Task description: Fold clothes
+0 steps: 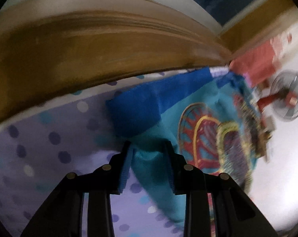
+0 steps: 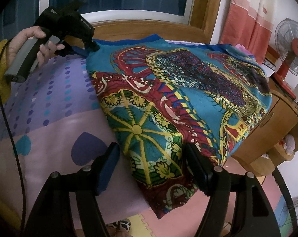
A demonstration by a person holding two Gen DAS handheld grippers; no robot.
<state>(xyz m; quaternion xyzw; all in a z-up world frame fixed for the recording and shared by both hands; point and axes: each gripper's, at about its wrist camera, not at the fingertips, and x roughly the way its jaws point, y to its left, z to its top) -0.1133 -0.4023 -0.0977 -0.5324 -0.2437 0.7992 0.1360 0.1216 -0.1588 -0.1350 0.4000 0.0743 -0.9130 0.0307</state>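
Observation:
A teal garment (image 2: 188, 90) with a bright red, yellow and green print lies spread on the bed, its lower end hanging over the bed's edge. My left gripper (image 1: 147, 146) is shut on a bunched fold of the teal cloth (image 1: 149, 158), just below a plain blue sleeve (image 1: 135, 106). In the right wrist view the left gripper (image 2: 92, 47), held by a hand (image 2: 30, 37), sits at the garment's far left corner. My right gripper (image 2: 151, 148) stands open over the garment's near edge. Its left pad is clear of the cloth and its right finger (image 2: 190, 154) rests against it.
The bed has a purple dotted sheet (image 2: 60, 90) and a wooden headboard (image 2: 129, 27). At the right stand a wooden bedside cabinet (image 2: 267, 126) and a red-centred fan (image 2: 293, 47), with an orange curtain (image 2: 247, 19) behind. Pink foam mats (image 2: 238, 177) cover the floor.

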